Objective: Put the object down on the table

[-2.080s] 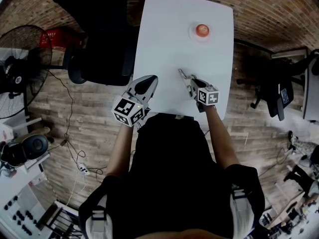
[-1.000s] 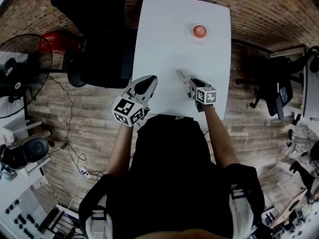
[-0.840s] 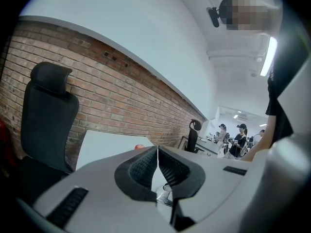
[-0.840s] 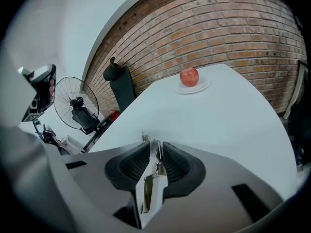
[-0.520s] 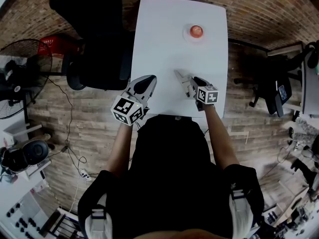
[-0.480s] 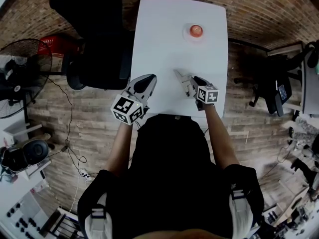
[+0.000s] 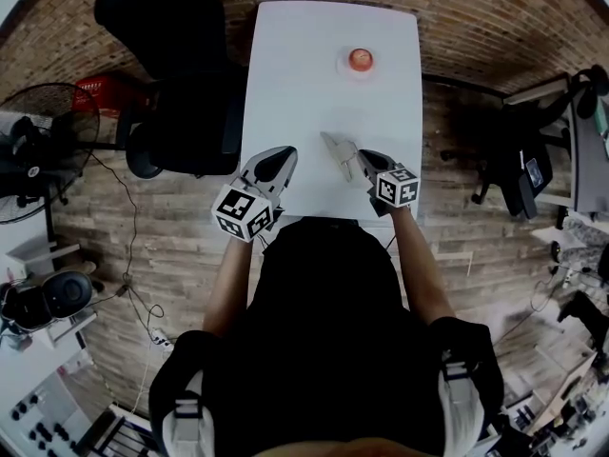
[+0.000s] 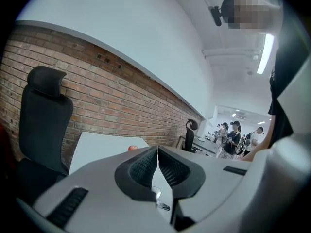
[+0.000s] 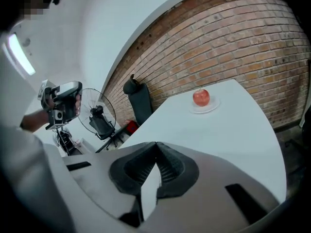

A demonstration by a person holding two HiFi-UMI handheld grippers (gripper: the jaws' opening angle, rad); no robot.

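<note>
With both the left gripper (image 8: 158,149) and the right gripper (image 9: 155,145) closed on nothing and the apple (image 9: 201,97) on its plate (image 9: 214,107) far ahead, the put-down is judged finished.

My left tongs (image 8: 158,150) and right tongs (image 9: 155,145) are looking like matt grey plastic with ribbed black rubbery pads (image 8: 145,169). The desk (image 7: 314,84) is showing smooth matt white, the wall (image 9: 233,38) rough brick, the floor (image 7: 181,227) wood planks, and the apple (image 9: 201,97) is shining a bit.
</note>
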